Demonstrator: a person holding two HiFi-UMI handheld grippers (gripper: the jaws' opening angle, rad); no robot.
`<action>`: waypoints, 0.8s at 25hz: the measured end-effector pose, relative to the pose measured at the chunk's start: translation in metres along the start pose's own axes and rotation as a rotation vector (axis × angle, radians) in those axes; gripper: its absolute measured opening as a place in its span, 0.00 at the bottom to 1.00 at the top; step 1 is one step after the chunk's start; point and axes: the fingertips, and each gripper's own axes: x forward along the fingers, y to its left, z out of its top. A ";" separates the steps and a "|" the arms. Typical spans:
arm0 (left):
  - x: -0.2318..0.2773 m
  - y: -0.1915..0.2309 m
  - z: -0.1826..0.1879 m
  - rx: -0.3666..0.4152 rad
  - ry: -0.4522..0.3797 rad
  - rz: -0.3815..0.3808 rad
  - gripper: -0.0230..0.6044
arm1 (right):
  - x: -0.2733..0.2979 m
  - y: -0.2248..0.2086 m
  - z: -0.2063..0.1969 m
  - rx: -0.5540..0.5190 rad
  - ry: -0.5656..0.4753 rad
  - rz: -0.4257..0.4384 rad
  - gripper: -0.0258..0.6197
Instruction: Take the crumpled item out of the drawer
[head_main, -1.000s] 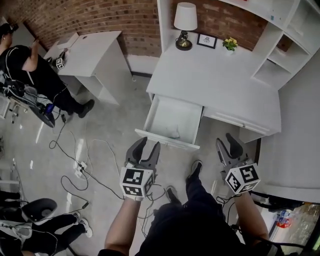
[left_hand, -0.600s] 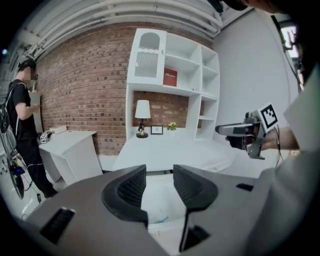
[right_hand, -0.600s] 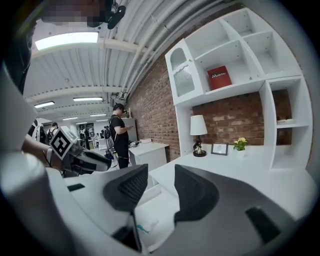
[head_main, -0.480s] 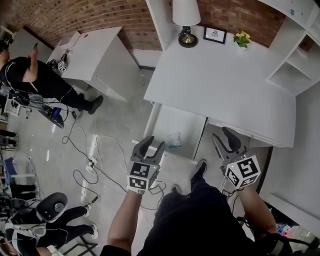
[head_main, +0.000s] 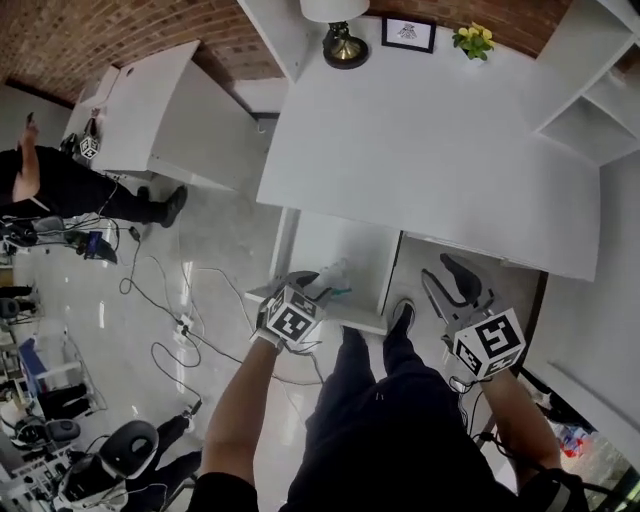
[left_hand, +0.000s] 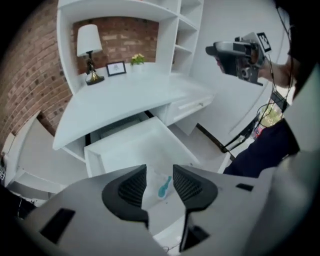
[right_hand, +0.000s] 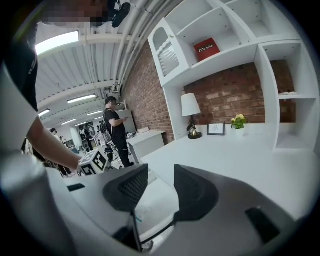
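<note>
The white drawer (head_main: 345, 245) stands pulled out from under the desk. In it, near the front edge, lies the crumpled item (head_main: 336, 278), clear plastic with a teal patch. My left gripper (head_main: 310, 284) is tipped down over the drawer's front rim, open, a little above the item. In the left gripper view the crumpled item (left_hand: 163, 186) shows through the gap of the left gripper (left_hand: 159, 172), on the drawer (left_hand: 127, 147) floor. My right gripper (head_main: 455, 285) hangs open to the right of the drawer, in front of the desk, with nothing in it; the right gripper (right_hand: 160, 187) looks across the desk top.
The desk top (head_main: 430, 140) carries a lamp (head_main: 342, 42), a picture frame (head_main: 408, 33) and a small plant (head_main: 473, 40). Shelves (head_main: 590, 90) rise at the right. A second white desk (head_main: 160, 110), a person (head_main: 60, 185) and floor cables (head_main: 170, 310) lie left. A shoe (head_main: 402, 318) stands by the drawer front.
The head view has closed in on the desk. My left gripper has moved forward and tipped down over the drawer's front edge, above the crumpled item. The right gripper has hardly shifted.
</note>
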 end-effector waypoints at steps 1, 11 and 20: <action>0.014 0.002 -0.005 0.017 0.030 -0.025 0.30 | 0.000 -0.003 -0.004 0.013 0.005 -0.016 0.28; 0.121 0.010 -0.046 0.261 0.355 -0.210 0.29 | -0.008 -0.032 -0.050 0.150 0.057 -0.167 0.28; 0.176 0.020 -0.065 0.372 0.513 -0.213 0.26 | -0.013 -0.054 -0.072 0.215 0.083 -0.249 0.28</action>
